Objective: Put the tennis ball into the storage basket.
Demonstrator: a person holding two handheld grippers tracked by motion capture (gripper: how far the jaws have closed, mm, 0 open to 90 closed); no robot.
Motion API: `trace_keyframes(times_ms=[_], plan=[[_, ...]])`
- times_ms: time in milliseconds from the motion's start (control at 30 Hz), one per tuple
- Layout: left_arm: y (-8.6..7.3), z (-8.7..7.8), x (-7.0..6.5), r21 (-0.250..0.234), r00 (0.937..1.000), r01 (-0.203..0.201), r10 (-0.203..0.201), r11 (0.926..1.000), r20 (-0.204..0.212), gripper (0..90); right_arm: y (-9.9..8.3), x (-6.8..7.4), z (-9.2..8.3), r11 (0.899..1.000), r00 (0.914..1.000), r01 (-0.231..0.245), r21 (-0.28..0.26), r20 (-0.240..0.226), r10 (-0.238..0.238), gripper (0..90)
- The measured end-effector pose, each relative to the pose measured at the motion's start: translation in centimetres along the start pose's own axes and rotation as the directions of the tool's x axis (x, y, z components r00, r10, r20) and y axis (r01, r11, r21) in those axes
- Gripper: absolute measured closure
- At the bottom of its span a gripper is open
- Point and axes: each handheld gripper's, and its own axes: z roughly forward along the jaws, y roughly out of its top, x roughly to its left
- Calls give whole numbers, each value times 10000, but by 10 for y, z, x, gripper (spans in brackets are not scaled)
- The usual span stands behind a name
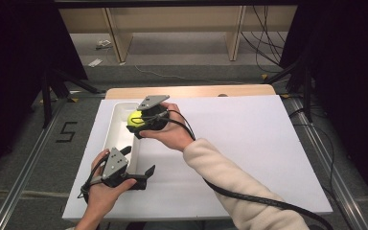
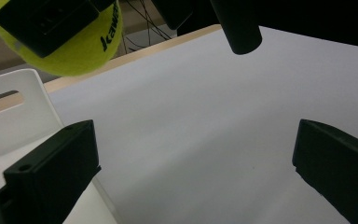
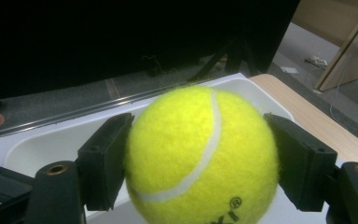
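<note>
Right tongs (image 1: 135,123) are clamped on a yellow tennis ball (image 3: 200,156), both pads pressed against its sides, holding it over the white tray (image 1: 116,125) at the left of the worktop. Left tongs (image 1: 143,172) rest near the tray's closer end with jaws well apart, nothing between them. A white board (image 1: 249,158) covers the worktop, whose wooden edge (image 1: 196,91) shows at the far side. Beyond lie grey floor, cables and pale wooden furniture legs (image 1: 117,40).

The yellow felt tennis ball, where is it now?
In the high view, the yellow felt tennis ball is clamped in the right gripper, above the white plastic tray at the table's left.
</note>
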Motion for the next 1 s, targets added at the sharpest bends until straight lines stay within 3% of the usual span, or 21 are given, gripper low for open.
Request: trace_keyframes(times_ms=[1000], plan=[[0,0,0,-13,10000,8,-8,10000,20,0,10,0,11,9999,10000,65,108,17,-65,276]])
